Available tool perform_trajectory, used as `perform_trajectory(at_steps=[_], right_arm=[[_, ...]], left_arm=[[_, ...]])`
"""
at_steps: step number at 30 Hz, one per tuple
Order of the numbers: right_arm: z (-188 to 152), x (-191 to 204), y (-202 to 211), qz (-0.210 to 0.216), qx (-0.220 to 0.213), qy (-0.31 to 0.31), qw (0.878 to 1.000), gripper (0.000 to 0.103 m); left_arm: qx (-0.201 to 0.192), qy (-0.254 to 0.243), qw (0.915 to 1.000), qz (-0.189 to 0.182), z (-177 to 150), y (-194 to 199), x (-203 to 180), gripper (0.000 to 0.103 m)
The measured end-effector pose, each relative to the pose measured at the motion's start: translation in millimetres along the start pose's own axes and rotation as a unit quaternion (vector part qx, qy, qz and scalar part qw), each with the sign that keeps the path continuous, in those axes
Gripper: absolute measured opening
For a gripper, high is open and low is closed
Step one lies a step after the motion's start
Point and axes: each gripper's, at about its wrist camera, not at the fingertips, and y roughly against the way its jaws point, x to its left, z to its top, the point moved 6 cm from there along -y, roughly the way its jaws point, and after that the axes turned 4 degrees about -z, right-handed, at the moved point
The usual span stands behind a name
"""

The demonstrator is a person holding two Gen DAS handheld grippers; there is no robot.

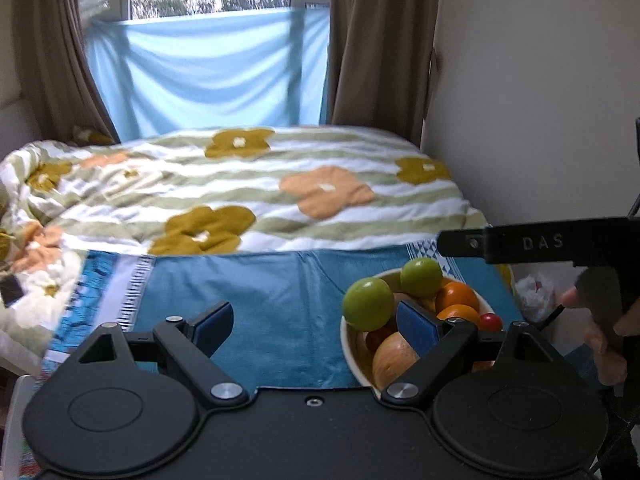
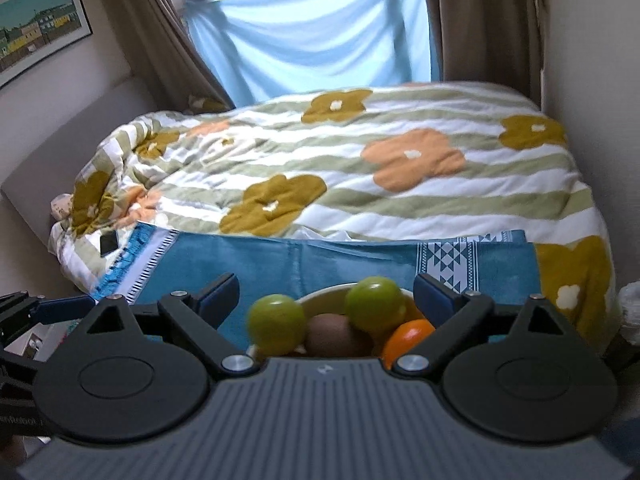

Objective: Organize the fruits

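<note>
Left wrist: "DAS" on right gripper [image 1: 440, 242]

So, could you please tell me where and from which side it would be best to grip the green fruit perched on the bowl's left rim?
Grip the green fruit across its widest middle, coming from above: it is round and sits on top of the pile in the bowl, with its sides exposed.
</note>
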Motion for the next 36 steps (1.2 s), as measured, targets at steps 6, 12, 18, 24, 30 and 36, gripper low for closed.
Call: perform_trajectory(at_steps=[6,12,18,24,30,36], right_arm=[[-16.8,37.6,59.8,-0.033,-0.009,0.008,0.999,0.103],[-47.9,65.7,112.1,-0.077,-0.016,0.004,0.997,0.103],[-84.1,82.1,143.7,-0.119,-0.017,0.0,0.993,0.103],[-115.2,95.5,159.6,-0.141,-0.015,-0.006,0.99,0.103],[-122.7,105.9,167.5,-0.145,-0.017,-0.009,0.989,0.103],[-123.3,110.4,170.3,-0.147,-0.018,-0.01,0.989,0.103]], left_arm=[[-0.035,0.0,0.9994,0.005,-5.7,57.5,18.0,0.093],[-0.048,0.0,0.9987,0.014,-24.6,96.2,36.1,0.097],[-0.049,-0.005,0.9982,0.033,-51.4,121.2,51.3,0.103],[-0.043,-0.014,0.9984,0.035,-72.4,135.3,55.0,0.103],[-0.048,-0.012,0.9981,0.037,-76.4,144.0,60.4,0.103],[-0.051,-0.011,0.998,0.036,-77.4,146.6,61.1,0.103]])
